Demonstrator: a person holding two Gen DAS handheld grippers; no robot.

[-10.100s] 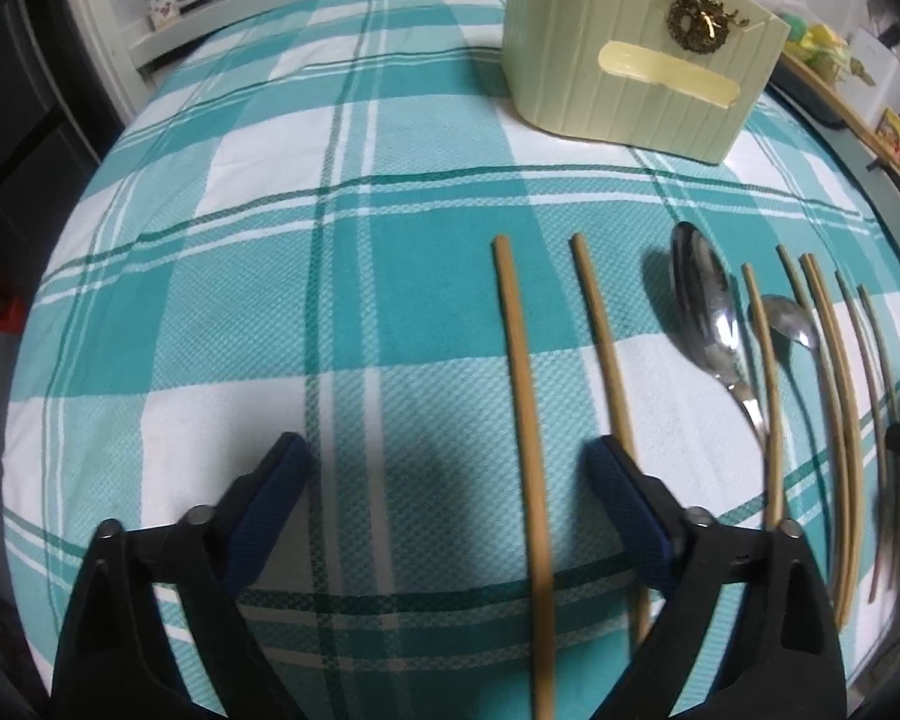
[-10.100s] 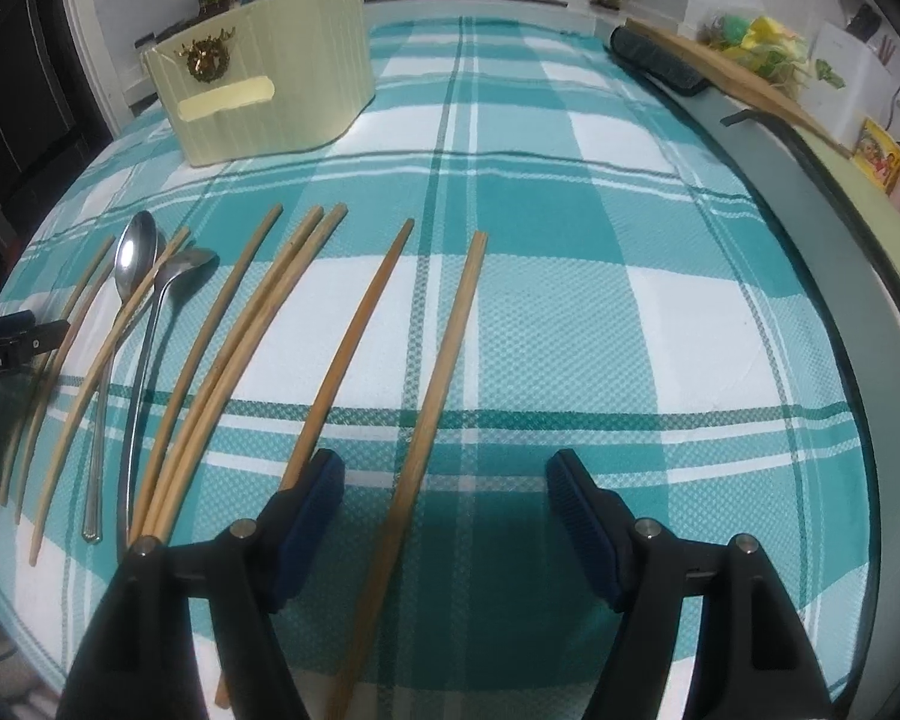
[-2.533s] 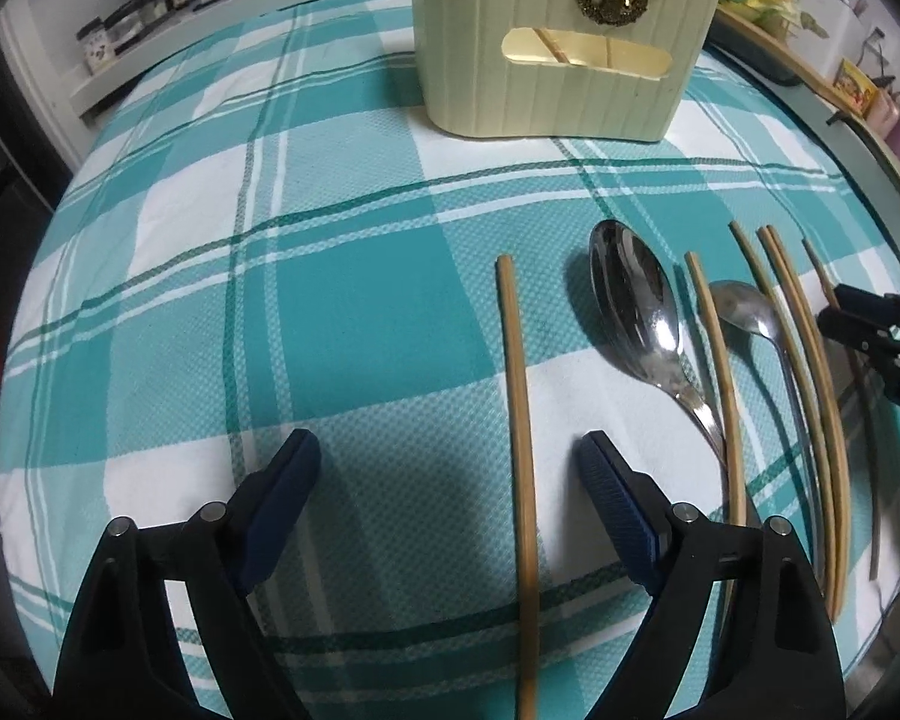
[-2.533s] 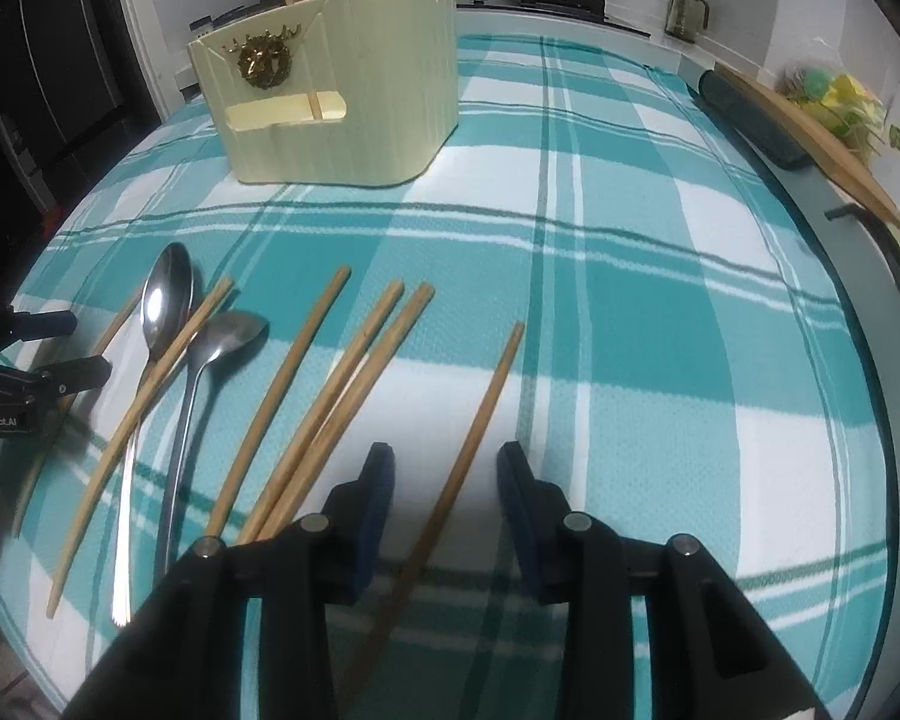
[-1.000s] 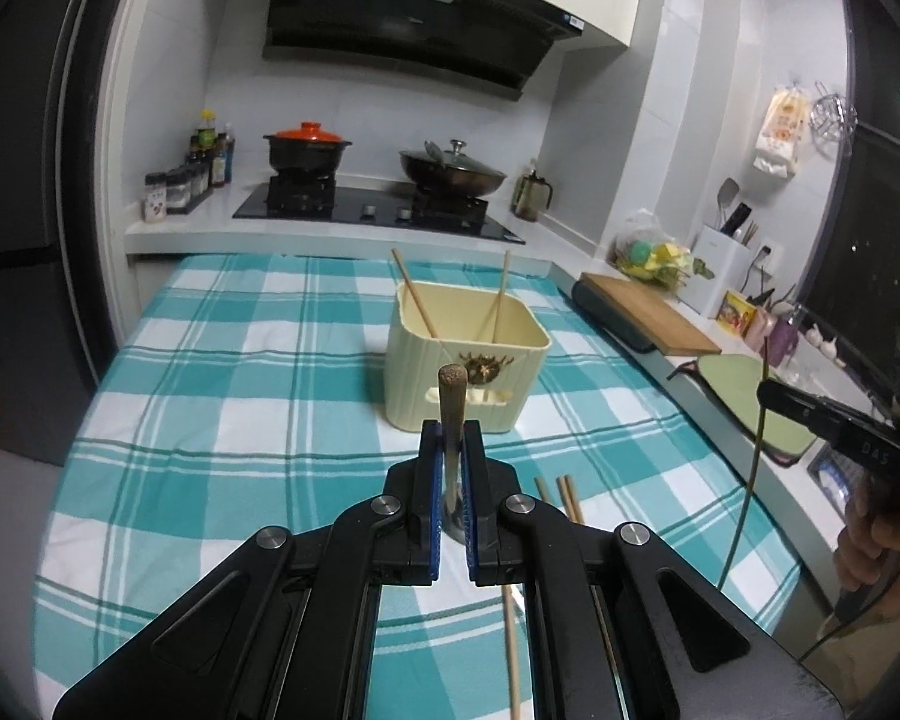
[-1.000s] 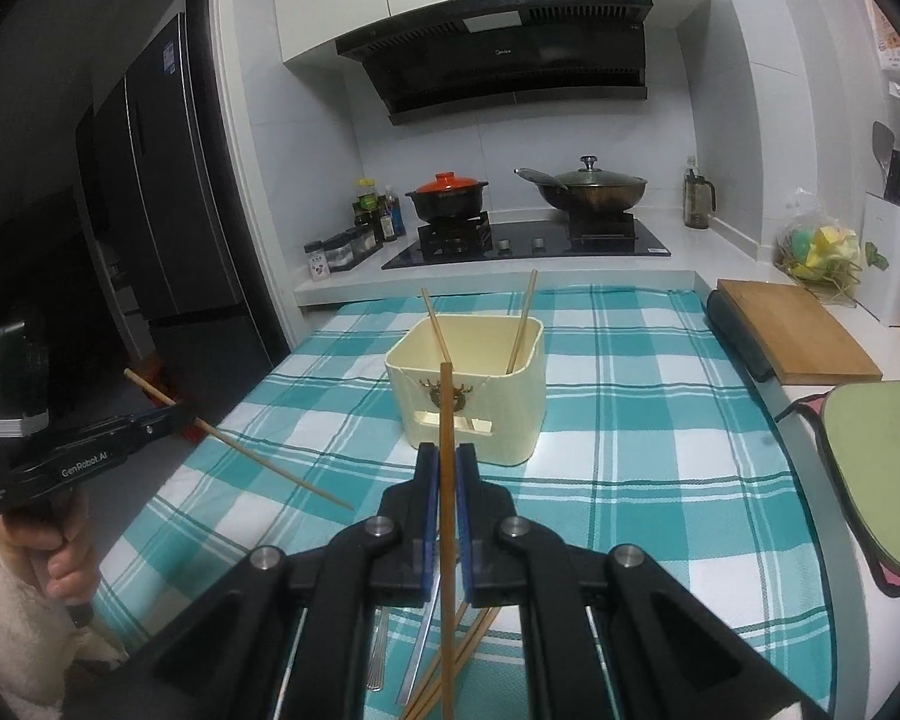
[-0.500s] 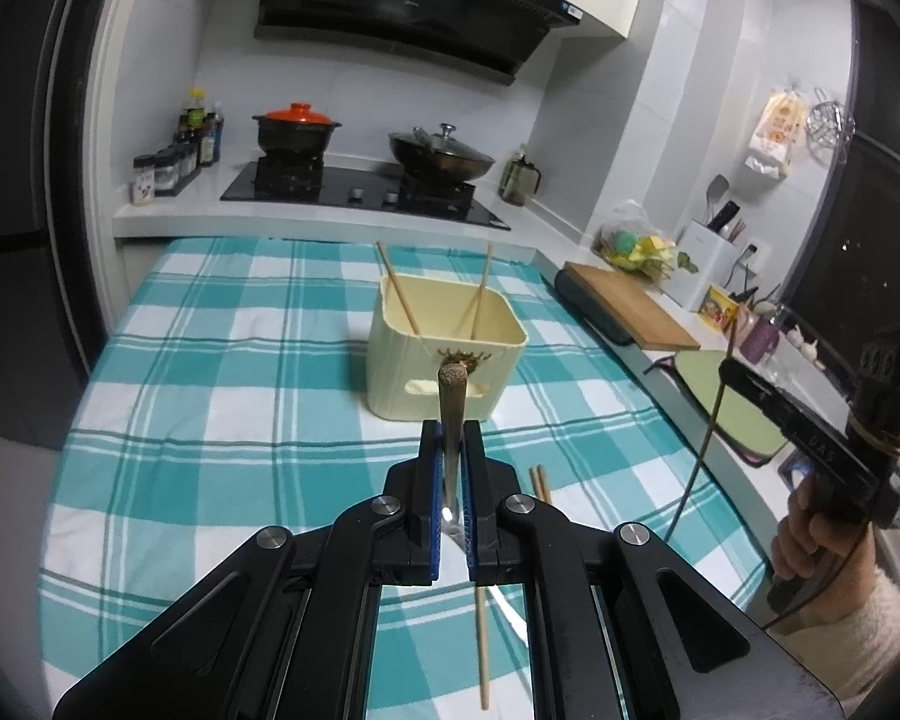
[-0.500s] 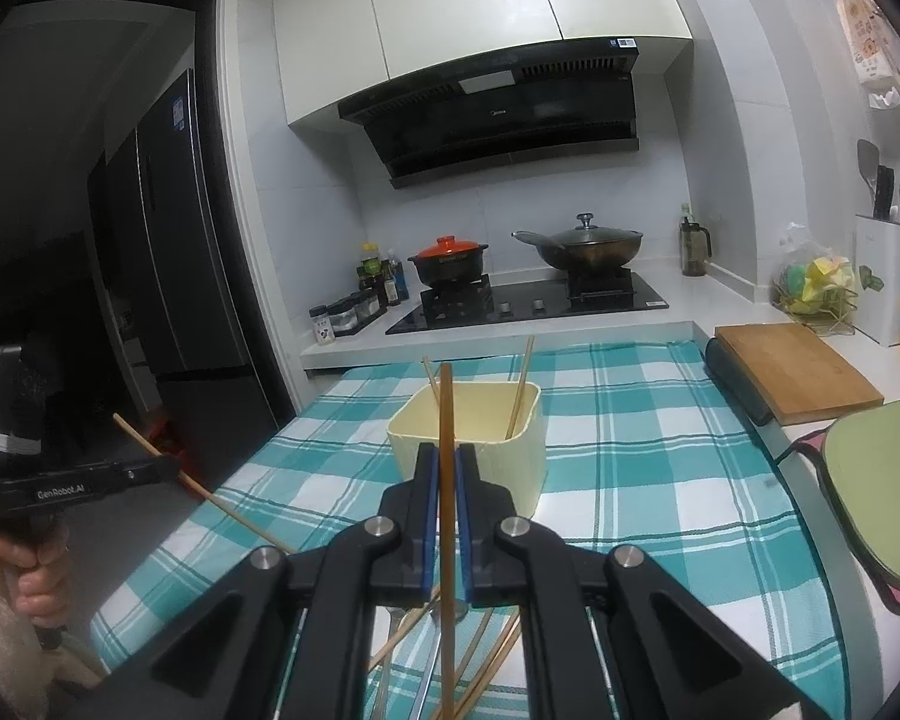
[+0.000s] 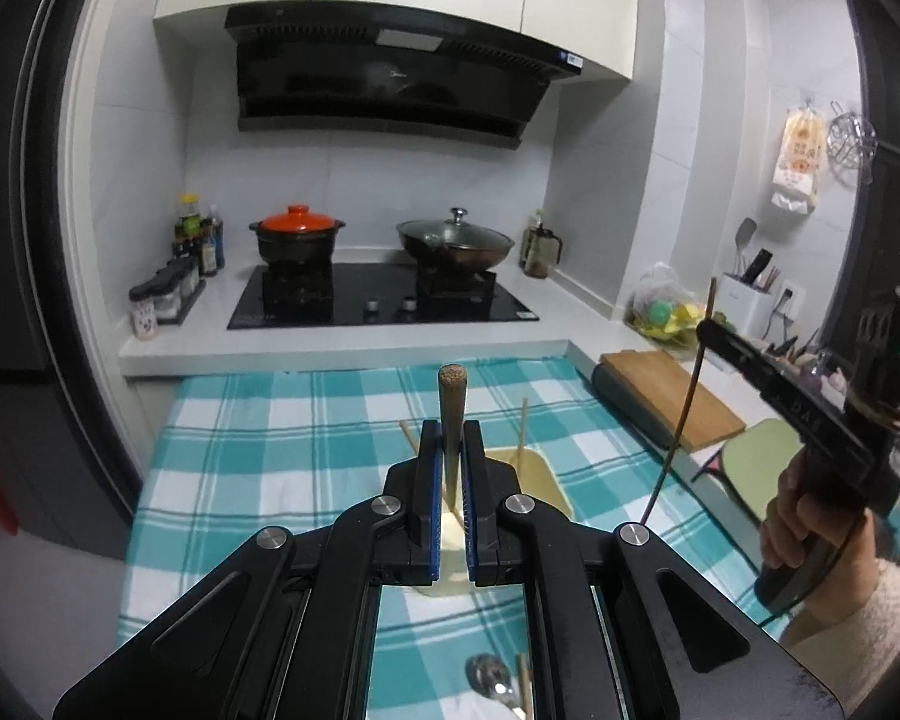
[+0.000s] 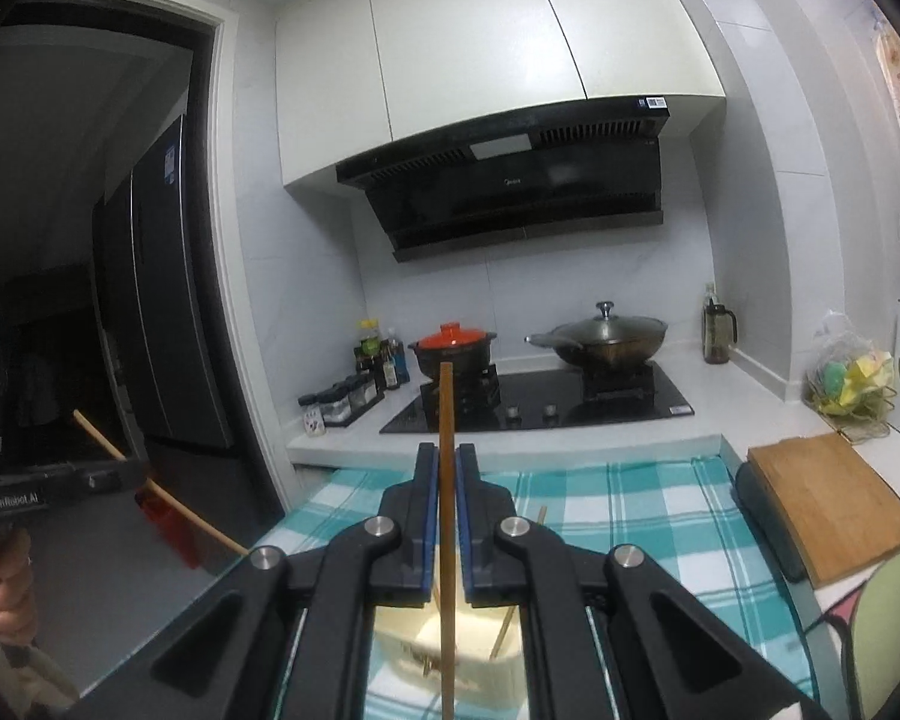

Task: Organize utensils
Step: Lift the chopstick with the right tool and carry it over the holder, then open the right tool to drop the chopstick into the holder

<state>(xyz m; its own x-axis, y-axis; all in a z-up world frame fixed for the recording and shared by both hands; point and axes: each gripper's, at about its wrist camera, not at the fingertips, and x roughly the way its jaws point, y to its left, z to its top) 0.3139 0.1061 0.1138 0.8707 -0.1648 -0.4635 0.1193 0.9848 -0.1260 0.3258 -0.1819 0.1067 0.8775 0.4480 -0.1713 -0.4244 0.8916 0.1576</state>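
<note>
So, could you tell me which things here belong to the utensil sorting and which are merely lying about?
Part of the job:
- left gripper, shut on a chopstick
- right gripper, shut on another chopstick
- cream utensil holder
- spoon on the checked cloth

Just lying about:
- orange-lidded pot
- wok
- cutting board

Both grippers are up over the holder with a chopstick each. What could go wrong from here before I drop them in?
1. Each stick is pinched at one point: the left gripper holds its chopstick near the top, so the long lower end may swing and miss the holder.
2. The right gripper and its chopstick head for the same holder; the sticks could cross.
3. Two chopsticks already lean inside and could deflect an incoming tip.
</note>
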